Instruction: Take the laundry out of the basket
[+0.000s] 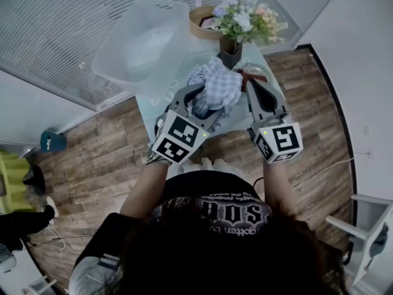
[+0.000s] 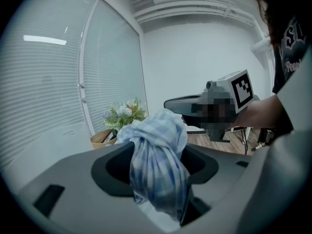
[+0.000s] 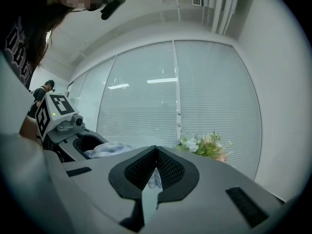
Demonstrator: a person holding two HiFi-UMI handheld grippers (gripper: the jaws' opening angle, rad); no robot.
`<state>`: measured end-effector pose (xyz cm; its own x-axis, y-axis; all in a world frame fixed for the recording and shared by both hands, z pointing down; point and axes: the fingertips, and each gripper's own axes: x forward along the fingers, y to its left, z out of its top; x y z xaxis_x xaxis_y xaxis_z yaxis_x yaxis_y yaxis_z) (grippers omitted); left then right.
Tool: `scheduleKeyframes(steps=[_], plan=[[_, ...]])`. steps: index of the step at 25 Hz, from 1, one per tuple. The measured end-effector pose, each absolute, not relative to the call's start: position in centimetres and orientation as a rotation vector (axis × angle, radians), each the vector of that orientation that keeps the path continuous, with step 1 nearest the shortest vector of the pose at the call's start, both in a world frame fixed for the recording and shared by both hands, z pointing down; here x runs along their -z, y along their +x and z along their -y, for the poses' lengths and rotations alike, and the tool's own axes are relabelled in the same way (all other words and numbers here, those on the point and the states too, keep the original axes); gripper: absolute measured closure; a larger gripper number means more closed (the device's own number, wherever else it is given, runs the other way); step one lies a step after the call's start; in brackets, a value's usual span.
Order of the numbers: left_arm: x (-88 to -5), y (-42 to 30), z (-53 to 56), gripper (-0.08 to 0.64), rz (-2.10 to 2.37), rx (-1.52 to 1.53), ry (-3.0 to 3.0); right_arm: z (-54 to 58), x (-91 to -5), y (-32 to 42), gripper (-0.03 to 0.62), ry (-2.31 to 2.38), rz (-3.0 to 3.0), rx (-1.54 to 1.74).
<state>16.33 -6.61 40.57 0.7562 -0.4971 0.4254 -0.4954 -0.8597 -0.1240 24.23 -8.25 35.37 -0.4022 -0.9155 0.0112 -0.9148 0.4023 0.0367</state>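
A bunched blue-and-white checked cloth (image 1: 216, 83) hangs from my left gripper (image 1: 207, 103) above the near edge of the pale table (image 1: 152, 106). In the left gripper view the cloth (image 2: 158, 155) fills the gap and the left gripper (image 2: 158, 167) is shut on it. My right gripper (image 1: 250, 86) sits just right of the cloth, its tips together. In the right gripper view the right gripper (image 3: 156, 151) is shut; a pale scrap (image 3: 155, 178) shows behind the tips, and I cannot tell whether it is pinched. The translucent laundry basket (image 1: 141, 42) stands at the table's back left.
A dark vase of flowers (image 1: 241, 23) stands just behind the cloth, with a round wicker bowl (image 1: 199, 18) beside it. Window blinds close off the far side. On the wood floor are a teal object (image 1: 53, 141) at left and a white chair (image 1: 368, 226) at right.
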Motion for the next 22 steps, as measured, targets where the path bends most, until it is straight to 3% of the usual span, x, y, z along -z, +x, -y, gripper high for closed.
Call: scheduleKeyframes(steps=[22], plan=[[-41.4,16.7,6.4,0.293,-0.808,0.728,-2.955,8.7,-35.9,25.6,0.565,1.764,2.575,0.002]])
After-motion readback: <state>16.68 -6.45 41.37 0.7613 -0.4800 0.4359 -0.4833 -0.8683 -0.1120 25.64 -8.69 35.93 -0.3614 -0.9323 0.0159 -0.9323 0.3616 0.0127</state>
